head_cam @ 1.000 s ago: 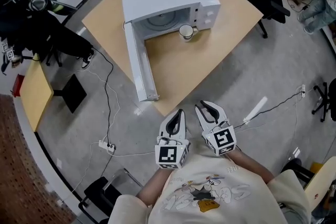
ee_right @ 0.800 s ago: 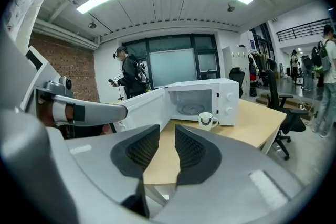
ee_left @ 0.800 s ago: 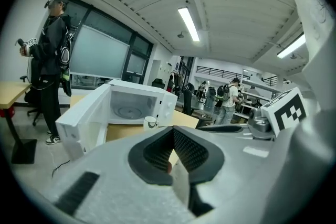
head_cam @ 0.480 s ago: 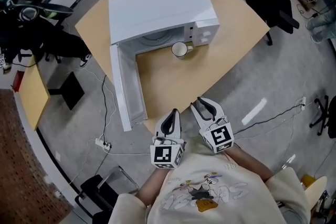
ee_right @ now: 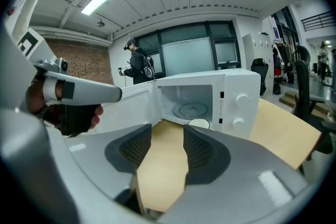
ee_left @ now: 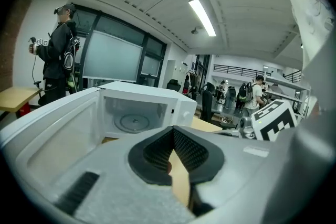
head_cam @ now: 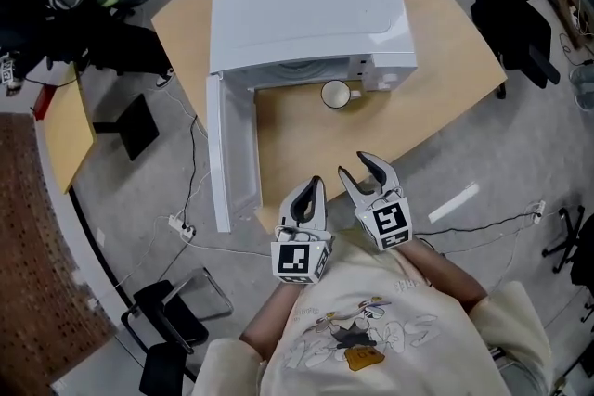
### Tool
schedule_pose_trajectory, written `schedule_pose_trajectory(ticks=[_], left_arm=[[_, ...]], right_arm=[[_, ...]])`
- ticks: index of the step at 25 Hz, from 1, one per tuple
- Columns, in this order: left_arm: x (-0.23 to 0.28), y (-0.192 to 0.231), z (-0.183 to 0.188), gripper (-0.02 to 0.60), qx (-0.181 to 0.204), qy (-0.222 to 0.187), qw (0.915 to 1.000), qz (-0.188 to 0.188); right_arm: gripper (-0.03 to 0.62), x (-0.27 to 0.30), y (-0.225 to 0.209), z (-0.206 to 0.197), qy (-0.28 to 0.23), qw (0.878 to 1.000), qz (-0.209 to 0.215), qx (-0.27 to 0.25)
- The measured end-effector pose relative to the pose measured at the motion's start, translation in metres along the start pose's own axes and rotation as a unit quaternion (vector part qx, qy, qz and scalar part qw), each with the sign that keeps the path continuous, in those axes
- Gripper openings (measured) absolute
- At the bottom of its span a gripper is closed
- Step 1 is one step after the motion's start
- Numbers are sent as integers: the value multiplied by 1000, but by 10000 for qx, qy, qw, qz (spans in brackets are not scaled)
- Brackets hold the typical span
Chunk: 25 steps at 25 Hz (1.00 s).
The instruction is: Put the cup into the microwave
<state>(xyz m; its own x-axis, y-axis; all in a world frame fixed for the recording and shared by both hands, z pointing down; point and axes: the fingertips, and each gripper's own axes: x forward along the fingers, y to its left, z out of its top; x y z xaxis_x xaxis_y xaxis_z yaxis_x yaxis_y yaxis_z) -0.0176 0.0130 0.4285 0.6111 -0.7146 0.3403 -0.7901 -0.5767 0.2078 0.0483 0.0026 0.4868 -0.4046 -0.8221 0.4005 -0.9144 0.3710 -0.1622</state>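
The cup (head_cam: 335, 94) stands on the tabletop (head_cam: 306, 139) at 12 o'clock from both tongs, just before the open microwave (head_cam: 306, 9). The left tongs (head_cam: 316, 187) are together, empty; the right tongs (head_cam: 356, 170) are opening, empty.

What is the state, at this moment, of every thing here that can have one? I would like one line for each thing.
microwave door: open, swung wide.
microwave: cavity empty except for its turntable.
cup: upright on the table, outside the microwave, in front of its opening.
left hand-held gripper: jaws together, holding nothing.
right hand-held gripper: jaws apart and opening, nothing between them.
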Motion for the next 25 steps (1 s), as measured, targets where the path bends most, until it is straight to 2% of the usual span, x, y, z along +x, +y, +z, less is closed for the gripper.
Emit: schedule_pose_trajectory(ticks=[3,6,11,17,25], left_arm=[[5,11,3,5,139,-60,9999,-12],[12,24,4,5,172,-147,9997,4],[23,43,-5,6,233,-55,9995,194],[30,54,-13,5,123,41,9991,405],[30,69,-3,5,-11,16,9971,759]], right_arm=[[238,27,-13,-12,101,9998,-147,-113],[286,54,-30,-16,-5,9991,-342,-265],[335,87,-50,-14,-118,9978,-599,-249],[371,119,-68,-20,-168,9966,-806,-81],[428,155,-83,-55,26,9958,-907,93]])
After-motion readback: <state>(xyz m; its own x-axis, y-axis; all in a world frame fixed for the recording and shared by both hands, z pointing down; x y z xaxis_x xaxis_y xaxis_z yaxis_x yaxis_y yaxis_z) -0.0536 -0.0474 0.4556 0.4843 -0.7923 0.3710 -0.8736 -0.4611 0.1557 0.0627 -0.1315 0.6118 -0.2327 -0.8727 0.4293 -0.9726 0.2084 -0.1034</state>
